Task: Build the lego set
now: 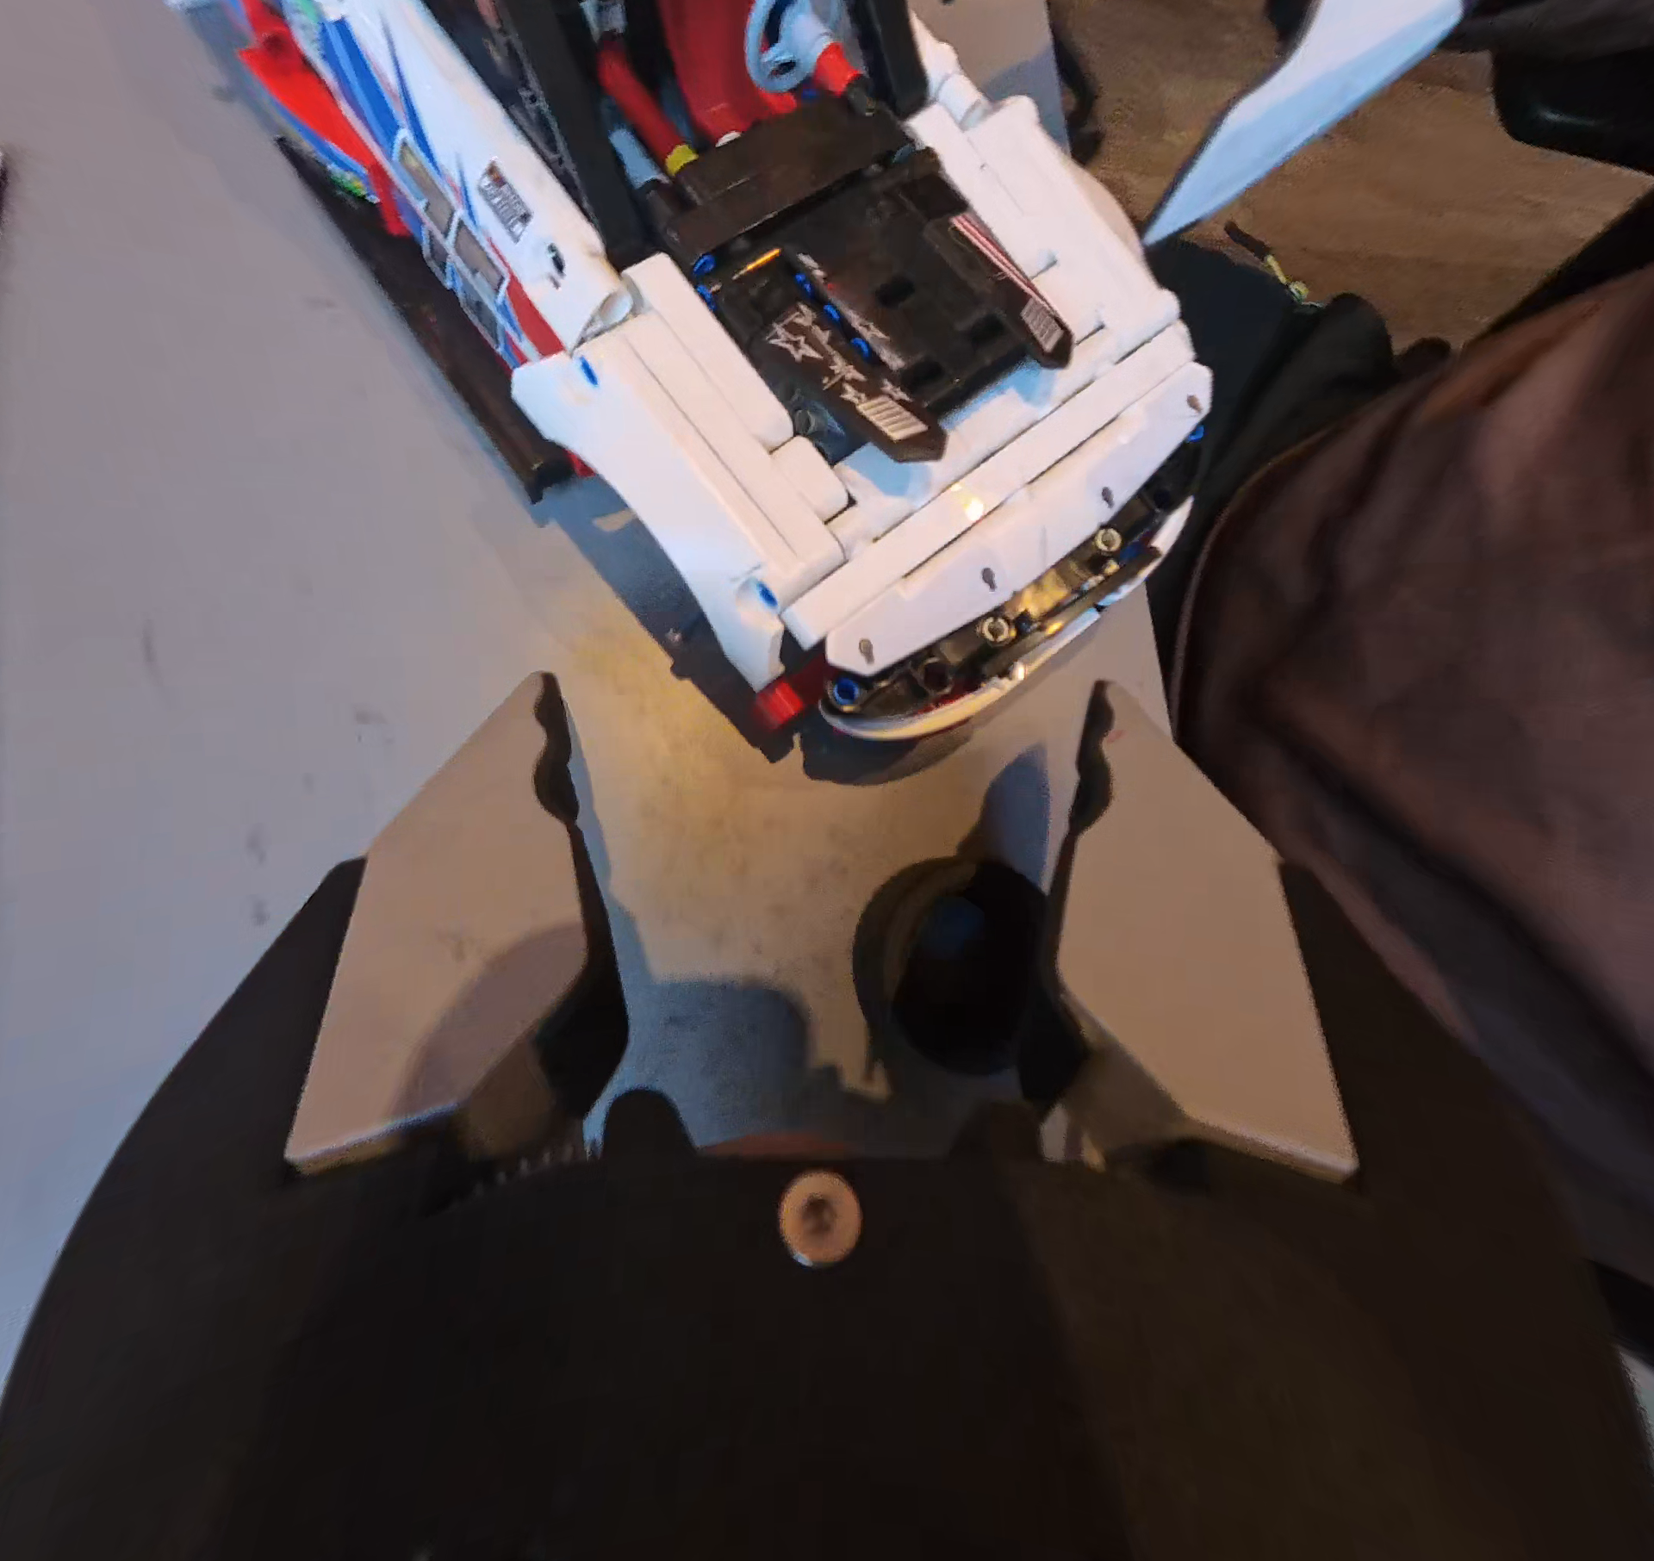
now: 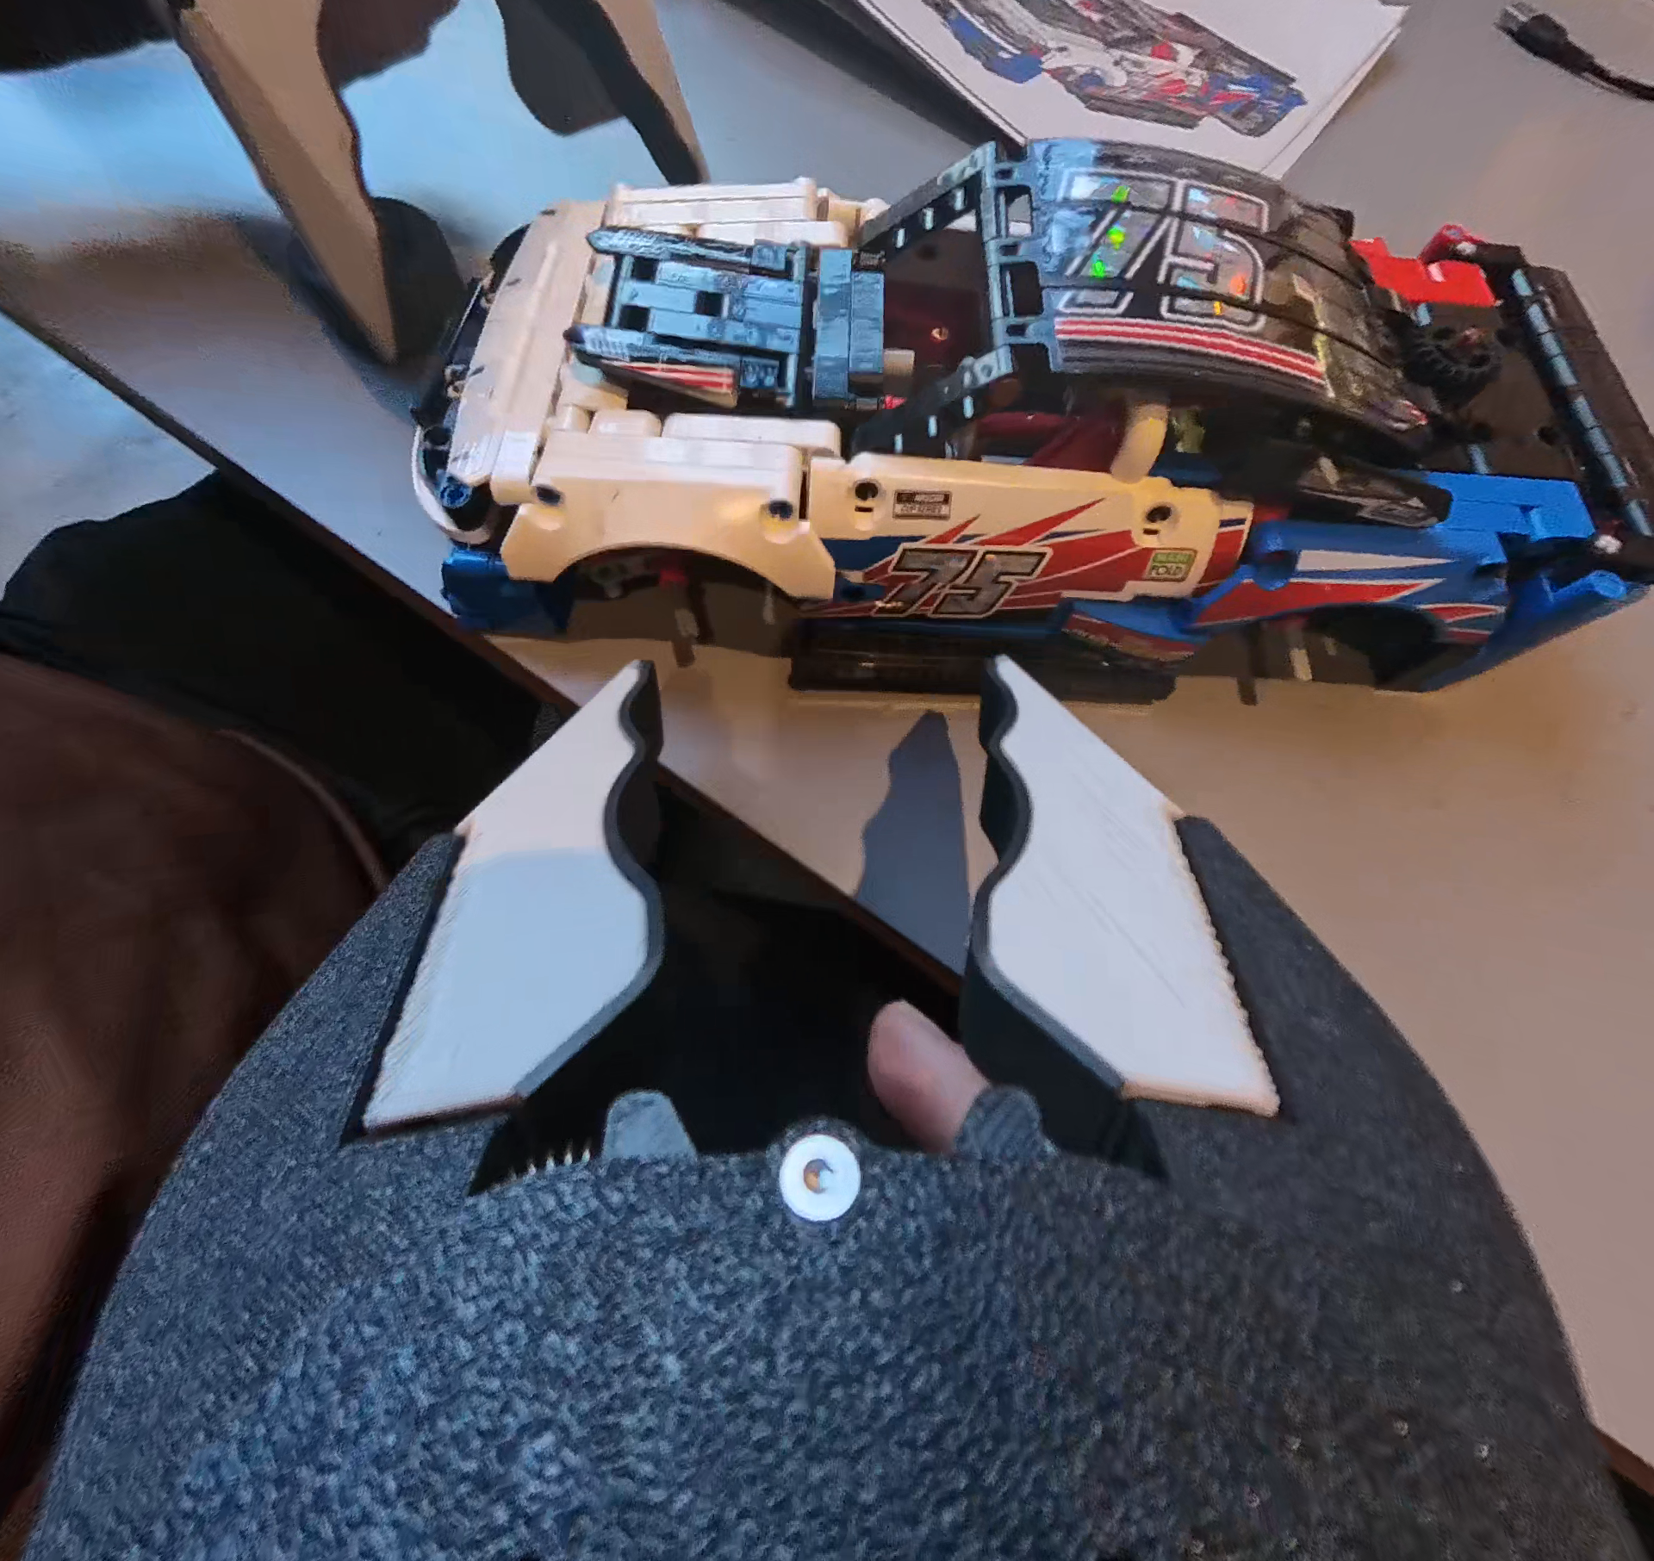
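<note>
On the grey surface (image 2: 1342,847), near its edge: lego car (image 2: 940,462), both tools spread wide and empty.

Seen from the left wrist view, white nose of the lego car (image 1: 859,489) pointing toward the left tool (image 1: 823,712), just beyond its fingertips and not touching; black hood insert, grey steering wheel (image 1: 792,19) and red parts visible in the open cabin. Between the left tool's fingers, lower down, a dark round piece (image 1: 962,972), blurred, kind unclear. Seen from the right wrist view, right tool (image 2: 819,686) hovering beside the car's flank, close to the empty front wheel arch, nothing gripped. Farther off, upper left, left tool (image 2: 376,202) near the car's nose. Behind the car, an open instruction booklet (image 2: 1119,23) and a black cable (image 2: 1566,55). Brown sleeve (image 1: 1432,712) alongside on the right.
</note>
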`<state>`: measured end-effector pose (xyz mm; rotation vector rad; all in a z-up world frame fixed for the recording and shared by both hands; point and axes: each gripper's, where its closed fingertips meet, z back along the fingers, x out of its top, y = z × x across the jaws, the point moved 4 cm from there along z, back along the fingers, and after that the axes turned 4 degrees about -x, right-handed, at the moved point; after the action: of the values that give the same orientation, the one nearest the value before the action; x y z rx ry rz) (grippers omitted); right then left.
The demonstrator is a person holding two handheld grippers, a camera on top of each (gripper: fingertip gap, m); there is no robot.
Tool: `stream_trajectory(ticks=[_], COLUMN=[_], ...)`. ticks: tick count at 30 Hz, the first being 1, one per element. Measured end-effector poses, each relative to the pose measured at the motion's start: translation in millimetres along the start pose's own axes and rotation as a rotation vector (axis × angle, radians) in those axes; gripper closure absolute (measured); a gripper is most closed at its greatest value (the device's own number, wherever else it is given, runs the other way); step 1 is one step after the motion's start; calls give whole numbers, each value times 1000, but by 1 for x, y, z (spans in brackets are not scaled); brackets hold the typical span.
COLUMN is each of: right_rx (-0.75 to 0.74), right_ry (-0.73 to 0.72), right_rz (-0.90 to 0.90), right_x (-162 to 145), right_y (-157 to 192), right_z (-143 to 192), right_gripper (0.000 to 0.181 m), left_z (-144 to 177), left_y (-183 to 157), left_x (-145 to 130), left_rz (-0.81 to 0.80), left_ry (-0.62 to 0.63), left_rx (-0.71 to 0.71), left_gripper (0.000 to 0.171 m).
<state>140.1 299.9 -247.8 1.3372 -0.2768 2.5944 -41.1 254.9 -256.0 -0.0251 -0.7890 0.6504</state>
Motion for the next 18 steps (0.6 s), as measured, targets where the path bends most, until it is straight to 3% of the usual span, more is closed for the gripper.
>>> stream_trajectory(ticks=[6,10,12,14,16,18], right_rx=[51,187,139,70,7,19], right_ry=[-48,-68,-46,-44,-44,-49], right_rz=[76,-213,-323,-307,-270,-290], right_x=[14,13,9,8,9,10], right_y=[25,30,26,25,26,32], right_z=[-10,-5,-8,-13,-20,-27], right_gripper=[105,86,78,75,74,78], left_z=[-14,-10,-9,-12,-18,-22], left_y=[0,11,15,20,26,26], left_x=[6,6,6,9,13,16], left_rz=[-94,-98,-104,-144,-189,-225], left_ry=[5,-22,-33,-26,-5,9], left_rx=[-132,-153,-176,-179,-170,-200], left_gripper=[62,61,59,56,39,34])
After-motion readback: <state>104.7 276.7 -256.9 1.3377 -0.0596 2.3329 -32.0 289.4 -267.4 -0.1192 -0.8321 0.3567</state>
